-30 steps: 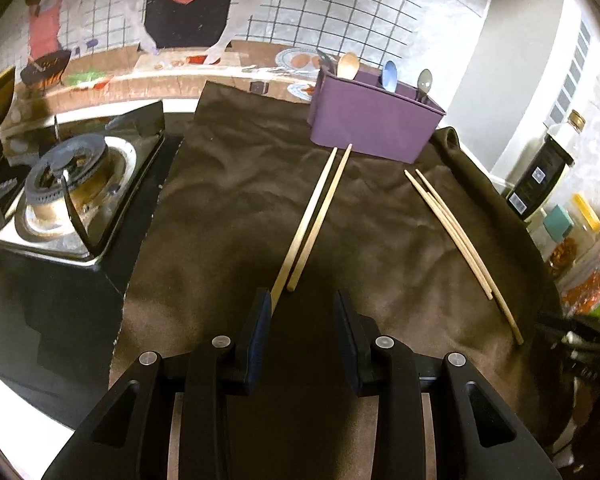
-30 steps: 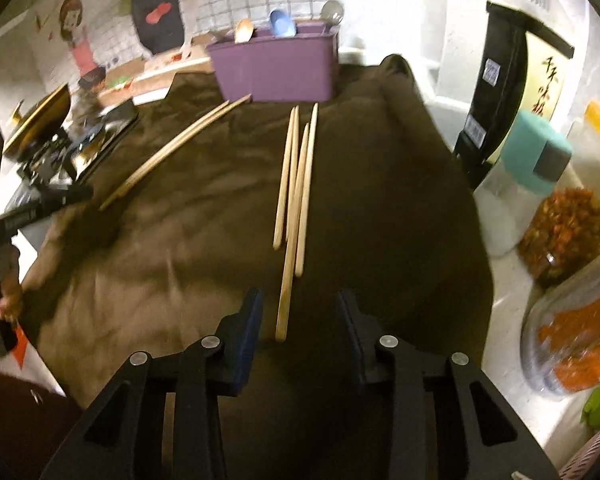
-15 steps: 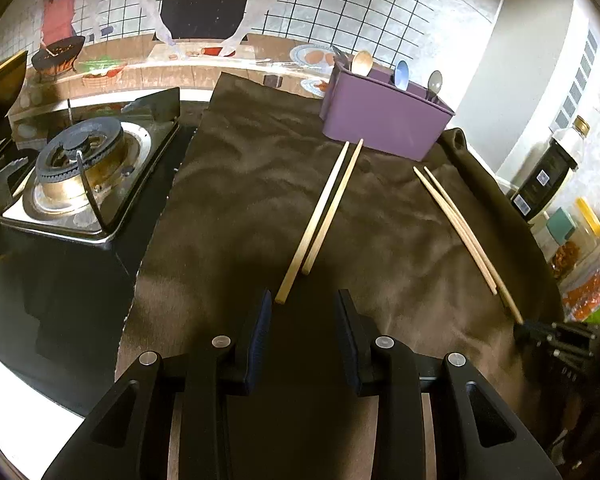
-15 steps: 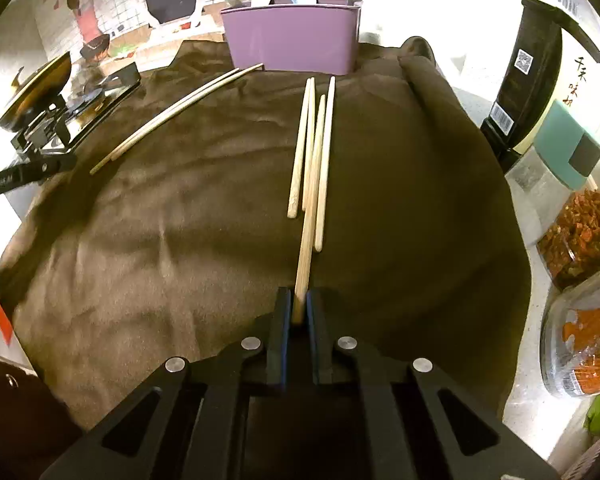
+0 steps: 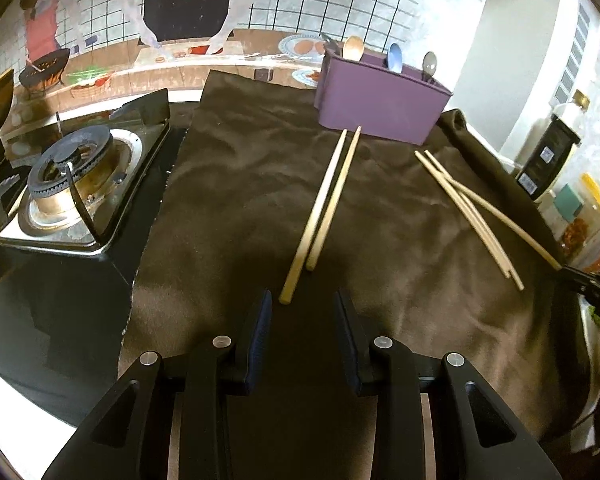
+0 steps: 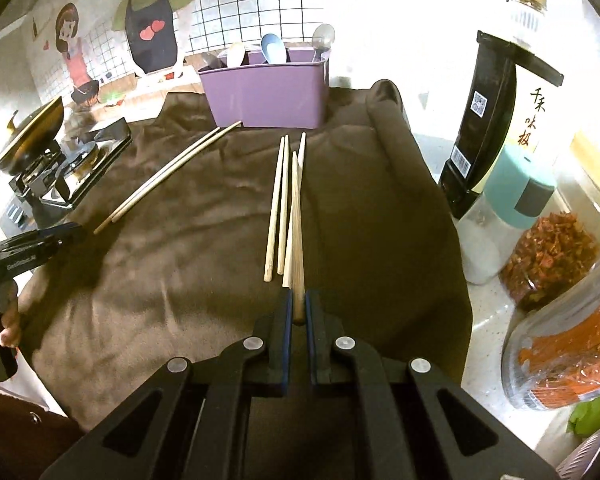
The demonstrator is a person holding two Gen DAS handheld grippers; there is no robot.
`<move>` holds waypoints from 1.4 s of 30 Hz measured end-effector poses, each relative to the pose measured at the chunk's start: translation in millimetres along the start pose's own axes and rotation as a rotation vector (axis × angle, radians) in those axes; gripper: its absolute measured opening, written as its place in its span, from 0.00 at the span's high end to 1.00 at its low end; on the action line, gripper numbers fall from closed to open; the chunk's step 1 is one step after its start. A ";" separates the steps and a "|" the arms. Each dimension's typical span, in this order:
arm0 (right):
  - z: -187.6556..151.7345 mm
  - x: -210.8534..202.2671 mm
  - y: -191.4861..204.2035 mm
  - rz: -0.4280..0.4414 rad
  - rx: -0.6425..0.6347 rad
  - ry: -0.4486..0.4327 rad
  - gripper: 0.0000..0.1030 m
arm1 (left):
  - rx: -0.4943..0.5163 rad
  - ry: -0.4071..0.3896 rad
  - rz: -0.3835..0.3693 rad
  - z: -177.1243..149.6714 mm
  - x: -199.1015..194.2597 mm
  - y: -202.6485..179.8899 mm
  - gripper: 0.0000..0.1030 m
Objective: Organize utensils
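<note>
Wooden chopsticks lie on a brown cloth (image 5: pixel 228 200) in front of a purple utensil holder (image 5: pixel 380 100) with spoons in it. My left gripper (image 5: pixel 302 320) is open and empty, just short of the near ends of a chopstick pair (image 5: pixel 324 208). My right gripper (image 6: pixel 297 308) is shut on one chopstick (image 6: pixel 297 240), lifted at its near end above three other chopsticks (image 6: pixel 278 208). The held chopstick (image 5: pixel 512 224) shows in the left wrist view crossing two others (image 5: pixel 468 212). The holder (image 6: pixel 268 92) and the left pair (image 6: pixel 168 172) also show in the right wrist view.
A gas stove (image 5: pixel 72 184) stands left of the cloth. A dark sauce bottle (image 6: pixel 496 120), a teal-capped jar (image 6: pixel 508 212) and food containers (image 6: pixel 560 256) stand along the right edge. The tiled wall with stickers is behind the holder.
My right gripper closed on one chopstick and raised its near end off the cloth. My left gripper drew back a little from its chopstick pair and stayed open.
</note>
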State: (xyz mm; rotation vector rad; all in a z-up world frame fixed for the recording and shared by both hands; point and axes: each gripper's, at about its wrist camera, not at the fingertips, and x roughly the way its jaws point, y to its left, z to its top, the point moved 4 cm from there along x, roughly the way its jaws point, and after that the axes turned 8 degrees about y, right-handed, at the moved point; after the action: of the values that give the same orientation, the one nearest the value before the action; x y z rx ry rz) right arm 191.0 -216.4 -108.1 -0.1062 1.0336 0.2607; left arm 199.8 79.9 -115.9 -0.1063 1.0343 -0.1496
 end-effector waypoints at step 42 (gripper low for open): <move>1.6 3.1 5.2 0.008 0.003 0.004 0.95 | -0.003 0.090 -0.023 30.8 46.7 -13.4 0.80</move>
State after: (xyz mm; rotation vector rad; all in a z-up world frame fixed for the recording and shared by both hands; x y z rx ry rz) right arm 192.4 -210.6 -109.8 -0.1003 1.0382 0.2666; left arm 248.8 59.2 -137.8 -0.1153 1.1234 -0.1750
